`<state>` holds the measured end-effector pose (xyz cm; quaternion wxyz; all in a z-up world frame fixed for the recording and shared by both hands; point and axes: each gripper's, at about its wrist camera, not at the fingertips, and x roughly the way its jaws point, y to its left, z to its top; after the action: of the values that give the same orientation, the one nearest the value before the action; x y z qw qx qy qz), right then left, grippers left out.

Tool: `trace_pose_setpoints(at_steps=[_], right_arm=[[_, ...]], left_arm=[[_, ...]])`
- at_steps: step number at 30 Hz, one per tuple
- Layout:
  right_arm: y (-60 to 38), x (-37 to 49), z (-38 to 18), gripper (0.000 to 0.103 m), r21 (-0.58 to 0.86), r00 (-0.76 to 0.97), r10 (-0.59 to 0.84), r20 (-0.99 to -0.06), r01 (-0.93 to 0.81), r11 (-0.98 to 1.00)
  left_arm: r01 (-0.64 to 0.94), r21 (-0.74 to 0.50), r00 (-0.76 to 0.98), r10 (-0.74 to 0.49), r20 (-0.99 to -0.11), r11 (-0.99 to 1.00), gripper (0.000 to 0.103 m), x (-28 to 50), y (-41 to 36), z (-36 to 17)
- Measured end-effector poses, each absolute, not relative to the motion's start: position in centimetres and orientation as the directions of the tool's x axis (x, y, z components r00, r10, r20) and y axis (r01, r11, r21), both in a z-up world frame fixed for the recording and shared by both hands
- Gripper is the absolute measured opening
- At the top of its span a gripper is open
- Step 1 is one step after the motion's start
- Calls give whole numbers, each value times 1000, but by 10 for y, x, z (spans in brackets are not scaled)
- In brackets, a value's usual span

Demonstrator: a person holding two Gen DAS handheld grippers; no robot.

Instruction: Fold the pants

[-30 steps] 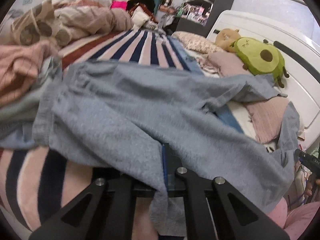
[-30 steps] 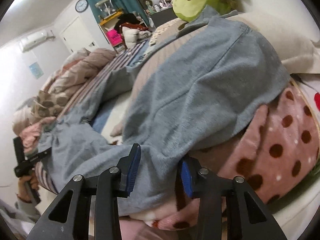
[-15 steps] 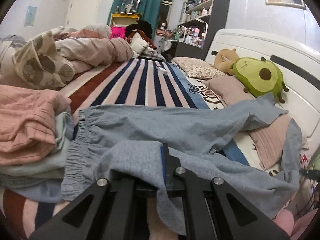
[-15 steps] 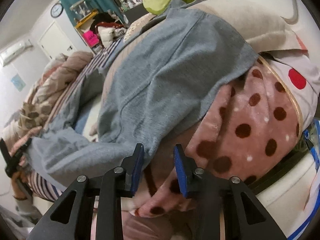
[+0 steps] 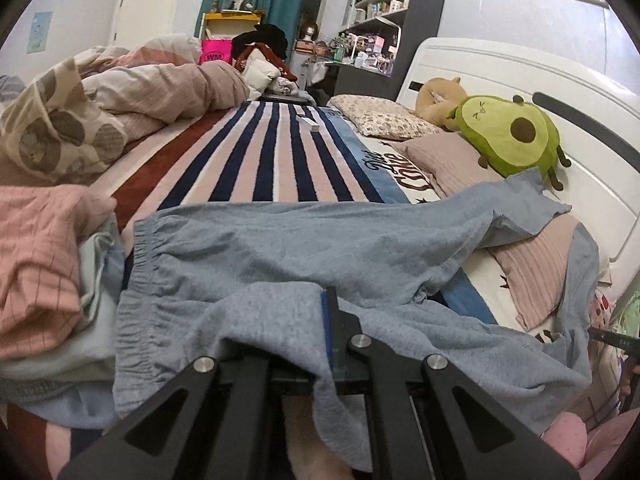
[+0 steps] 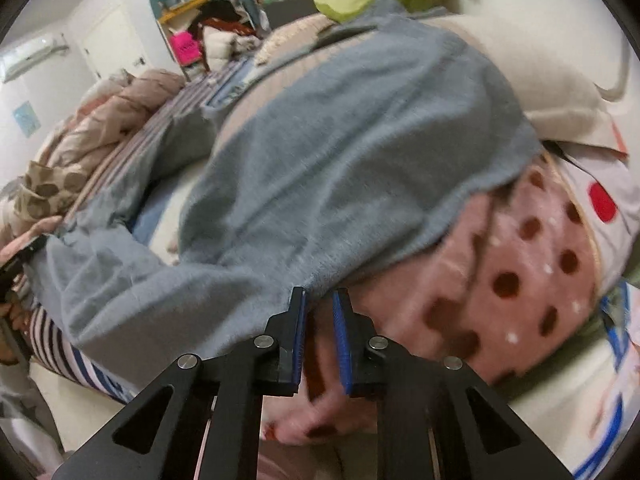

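Pants of soft grey-blue fleece lie spread across the bed, waistband toward a pile of pink and pale clothes, legs running off over the pillows. Nearest us, our left gripper is clamped together on a fold of the waist-side cloth, which drapes over its fingers. Our right gripper is closing at the lower edge of one leg; a narrow gap shows between its blue pads, and we cannot tell whether any grey cloth lies between them, since the hem seems to sit just past the tips. Beneath is a pink blanket with brown dots, which the pads could catch instead of the hem, dragging bedding into the fold. Farther off, the other leg reaches up beside the green avocado plush, so a hard pull may snag it there.
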<state>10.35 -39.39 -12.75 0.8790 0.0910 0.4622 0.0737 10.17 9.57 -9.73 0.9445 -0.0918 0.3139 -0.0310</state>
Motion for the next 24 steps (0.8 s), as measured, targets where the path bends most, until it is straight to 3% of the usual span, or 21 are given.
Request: trace_pose_setpoints(at_steps=[1,2,4,10,12,15,16,17,24], right_arm=[[-395,107,-129,19,229,566,202,-799,-25,973],[-396,109,-131,39,211,570,172,-803,2,977],[-400,113,-132,54,186,583,119,-804,56,981],[-411,122,-137,54,249,573,162,-803,76,966],[-418,127,-140,52,281,581,190,-791,70,957],[-427,135,-143,38,292,586,203,-784,60,955],[-427,137,-142,18,292,591,204,-781,56,955],[-429,137,-141,8,300,597,211,-774,51,953],[-443,109,-125,4,371,703,270,-658,-10,929]], left_arm=[[5,-193,801,-120,-587,981,1,104,94,-97],[6,-191,802,-119,-586,982,1,105,92,-96],[0,-184,803,-110,-586,983,1,105,91,-97],[-39,-178,799,-76,-597,983,1,98,90,-110],[-56,-181,792,-67,-607,982,1,95,88,-116],[-92,-181,777,-44,-628,979,1,87,85,-122],[-103,-174,776,-31,-630,979,1,84,84,-122],[-114,-167,776,-17,-631,979,1,81,83,-121],[-178,-109,785,74,-615,978,1,62,68,-96]])
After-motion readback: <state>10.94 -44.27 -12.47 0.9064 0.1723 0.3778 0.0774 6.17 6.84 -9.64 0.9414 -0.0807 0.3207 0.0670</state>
